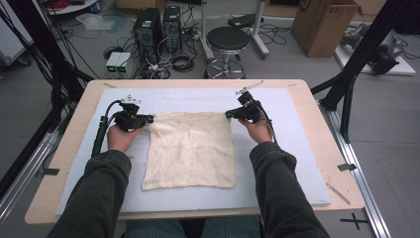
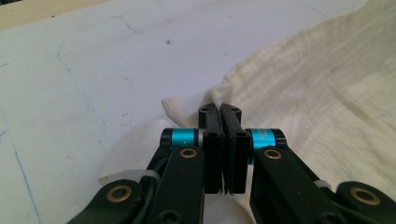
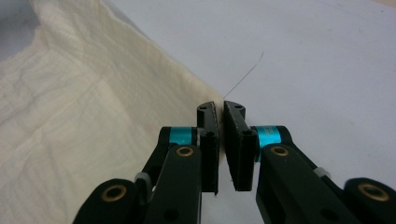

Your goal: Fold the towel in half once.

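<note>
Cream cloth [image 1: 190, 148] spread flat on the white mat [image 1: 297, 148] mid-worktop, near edge toward the person, far edge held at both corners. Left gripper [image 1: 146, 119] pinching the far-left corner, fingers [image 2: 212, 135] pressed together on a fold of fabric. Right gripper [image 1: 229, 114] clamped on the far-right corner, fingers [image 3: 237, 140] nearly shut with the cloth's hem between them. Cloth body lying toward the near edge from both grips, each hand equally close to its own corner. Likely next: lifting the far edge toward the near edge for a fold. No readable writing or labels.
</note>
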Demonstrator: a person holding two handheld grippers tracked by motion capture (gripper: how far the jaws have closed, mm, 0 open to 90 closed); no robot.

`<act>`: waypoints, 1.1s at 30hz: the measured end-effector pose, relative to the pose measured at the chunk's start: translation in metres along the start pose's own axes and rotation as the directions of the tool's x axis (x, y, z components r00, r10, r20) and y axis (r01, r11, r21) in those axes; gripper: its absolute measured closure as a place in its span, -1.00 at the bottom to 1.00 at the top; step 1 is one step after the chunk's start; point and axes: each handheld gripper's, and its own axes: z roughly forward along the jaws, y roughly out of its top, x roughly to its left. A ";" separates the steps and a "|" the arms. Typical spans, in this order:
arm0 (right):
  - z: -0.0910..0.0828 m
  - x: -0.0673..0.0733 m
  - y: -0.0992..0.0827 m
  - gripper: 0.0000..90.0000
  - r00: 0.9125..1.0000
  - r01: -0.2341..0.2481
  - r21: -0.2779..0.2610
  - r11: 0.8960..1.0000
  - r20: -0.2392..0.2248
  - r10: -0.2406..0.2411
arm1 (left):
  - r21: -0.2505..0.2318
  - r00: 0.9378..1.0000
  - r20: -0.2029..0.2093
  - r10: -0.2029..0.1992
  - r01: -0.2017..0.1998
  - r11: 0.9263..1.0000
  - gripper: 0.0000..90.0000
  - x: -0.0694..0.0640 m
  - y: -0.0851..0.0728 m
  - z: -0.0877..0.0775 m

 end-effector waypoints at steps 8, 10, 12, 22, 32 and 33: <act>-0.010 0.004 -0.008 0.88 1.000 -0.001 -0.042 0.999 -0.028 0.000 | -0.030 0.999 0.024 0.042 -0.041 0.999 0.94 -0.013 0.002 -0.009; -0.012 0.007 -0.010 0.88 0.999 0.007 -0.045 0.999 -0.033 -0.009 | -0.029 0.999 0.027 0.035 -0.034 0.999 0.94 -0.014 -0.001 -0.011; -0.012 0.011 -0.011 0.88 0.999 0.023 -0.023 0.999 -0.031 -0.024 | -0.027 0.999 0.023 0.032 -0.031 0.999 0.94 -0.015 -0.004 -0.011; -0.018 0.019 -0.013 0.88 0.996 0.027 -0.048 0.998 -0.082 -0.030 | -0.052 0.999 0.030 0.030 -0.028 0.998 0.94 -0.017 -0.010 -0.022; -0.028 0.023 -0.018 0.88 0.994 0.030 -0.061 0.998 -0.106 -0.037 | -0.069 0.998 0.053 0.041 -0.038 0.997 0.94 -0.023 -0.015 -0.031; -0.030 0.024 -0.019 0.88 0.993 0.035 -0.072 0.997 -0.107 -0.042 | -0.068 0.997 0.054 0.046 -0.043 0.997 0.94 -0.023 -0.015 -0.032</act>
